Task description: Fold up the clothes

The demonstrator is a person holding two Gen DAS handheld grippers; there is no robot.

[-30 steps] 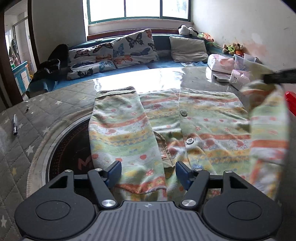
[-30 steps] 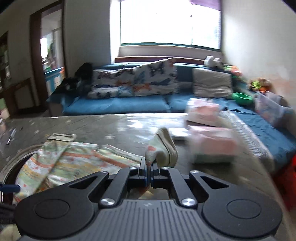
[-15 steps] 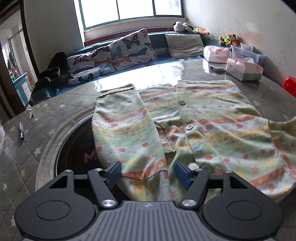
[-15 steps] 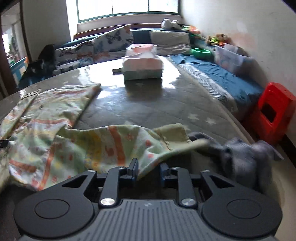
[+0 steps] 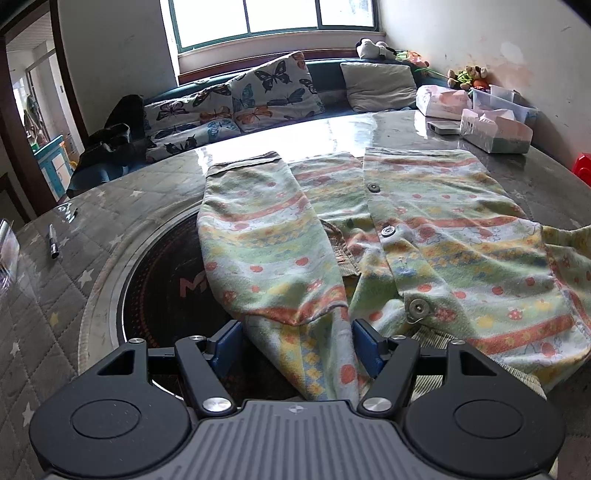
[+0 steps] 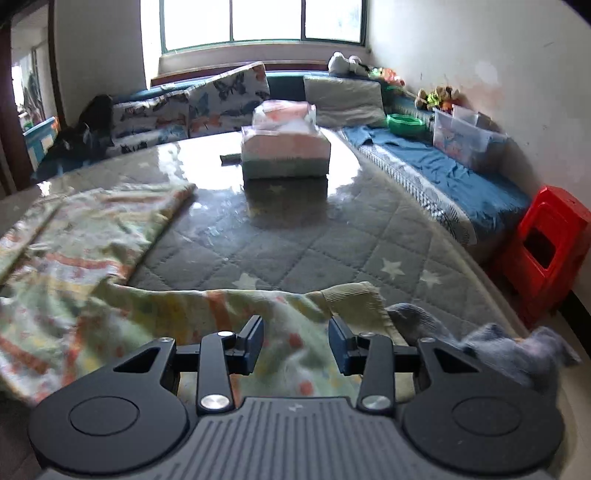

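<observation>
with both grippers' jaws apart, cardigan [image 5: 424, 236] lies flat.

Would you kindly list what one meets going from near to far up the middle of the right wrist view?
Right gripper → sleeve → bare quilted table cover → tissue box → butterfly cushions → window.

Daylight enters through the window [image 5: 273, 18] at the upper centre, overexposed in both views. Glare streaks the glossy bench [image 6: 207, 158] beneath it. Fisheye curvature bends the frame edges; corners vignette black. Right-wrist view shows motion blur at lower left.
</observation>
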